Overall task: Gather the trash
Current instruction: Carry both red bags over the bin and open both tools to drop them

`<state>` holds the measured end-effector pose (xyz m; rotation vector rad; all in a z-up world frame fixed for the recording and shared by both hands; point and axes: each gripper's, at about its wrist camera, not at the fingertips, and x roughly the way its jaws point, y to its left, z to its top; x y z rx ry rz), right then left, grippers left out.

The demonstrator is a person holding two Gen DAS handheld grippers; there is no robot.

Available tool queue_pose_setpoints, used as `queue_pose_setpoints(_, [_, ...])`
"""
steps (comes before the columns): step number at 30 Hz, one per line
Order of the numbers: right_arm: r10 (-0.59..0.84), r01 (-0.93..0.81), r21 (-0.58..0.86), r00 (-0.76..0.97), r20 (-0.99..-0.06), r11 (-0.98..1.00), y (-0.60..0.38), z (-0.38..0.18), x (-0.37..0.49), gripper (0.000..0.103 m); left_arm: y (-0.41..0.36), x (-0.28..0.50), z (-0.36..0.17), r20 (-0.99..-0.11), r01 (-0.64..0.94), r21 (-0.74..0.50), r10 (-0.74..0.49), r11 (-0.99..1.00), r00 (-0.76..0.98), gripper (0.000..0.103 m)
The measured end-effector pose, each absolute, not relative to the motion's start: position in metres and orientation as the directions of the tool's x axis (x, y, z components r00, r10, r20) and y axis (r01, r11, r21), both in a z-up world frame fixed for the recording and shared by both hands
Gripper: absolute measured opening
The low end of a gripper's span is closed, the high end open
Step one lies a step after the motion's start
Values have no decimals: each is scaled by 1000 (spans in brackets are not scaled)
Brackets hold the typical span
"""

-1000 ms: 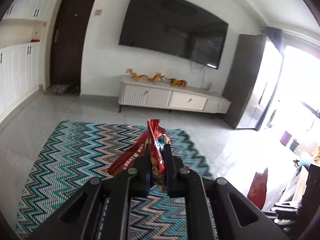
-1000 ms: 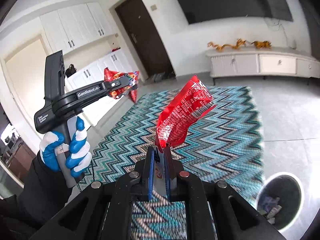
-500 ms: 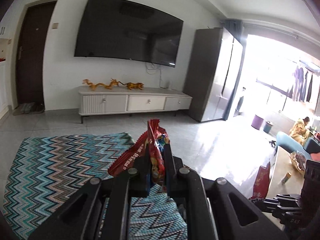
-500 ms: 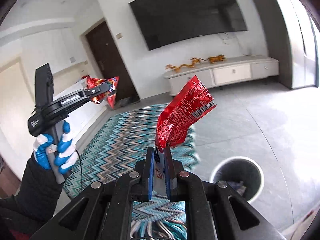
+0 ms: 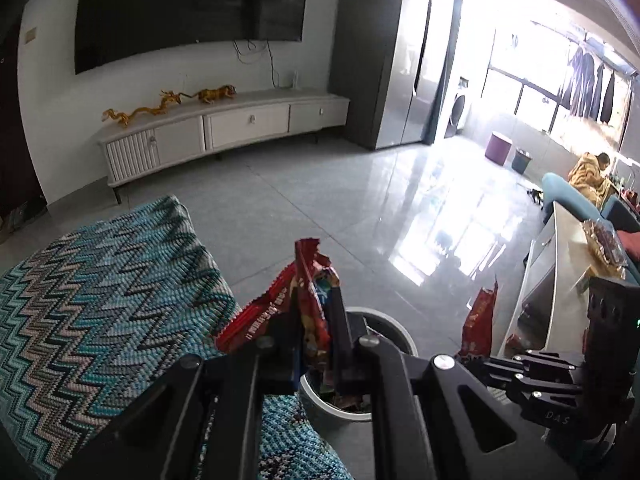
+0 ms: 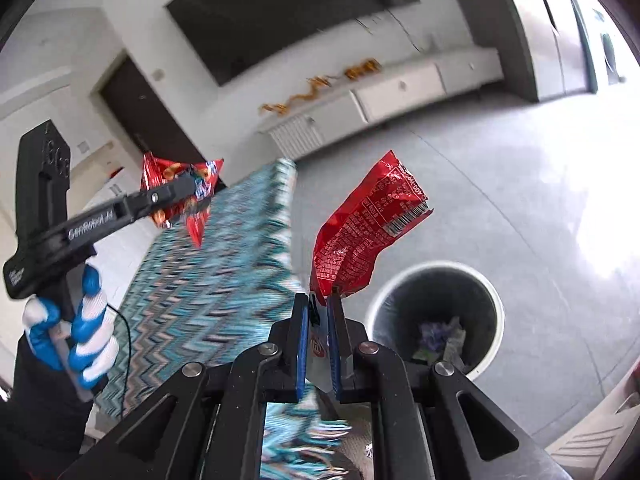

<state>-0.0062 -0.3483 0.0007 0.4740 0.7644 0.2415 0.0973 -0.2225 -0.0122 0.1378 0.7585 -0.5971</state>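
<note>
Grey tiles beside the zigzag rug (image 6: 224, 280) now carry the trash bin (image 6: 436, 276) close under both tools, where a second ago it sat off at the frame's edge. Left gripper (image 5: 316, 320) is clamped on a snack wrapper (image 5: 308, 300); right gripper (image 6: 318, 312) pinches a red packet (image 6: 360, 236). Carrying seems done; next comes centring over the rim and letting go.

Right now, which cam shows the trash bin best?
Right wrist. The trash bin shows its whole white rim, dark inside and some litter at the bottom, on grey floor beside the rug. In the left wrist view the bin is mostly hidden behind the left tongs and their wrapper.
</note>
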Motion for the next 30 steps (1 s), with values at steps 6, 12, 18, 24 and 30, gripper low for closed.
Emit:
queue_pose_setpoints(6, [362,45,504,641,-677,863,-375,-55,32,9,-269,128,-77,-791,601,-93,-425,794,440,13])
queue_pose_setpoints(12, [350,116,501,583,-733,857,-392,-99,57,12,-304,150,-120,-836,618,-124,-417,776,356,14])
queue_pose_setpoints(18, [331,167,482,535,-777,860,-404,-127,75,12,-321,162,-143,-860,620,-158,-416,768,296,29])
queue_pose_setpoints(24, [316,195,473,524,-791,859,-407,-137,72,31,-326,165,-146,-859,618,-169,-422,767,289,46])
queue_pose_setpoints(30, [322,206,502,555,-767,840,-412,-128,60,35,-315,158,-130,-845,605,-150,-419,782,332,47])
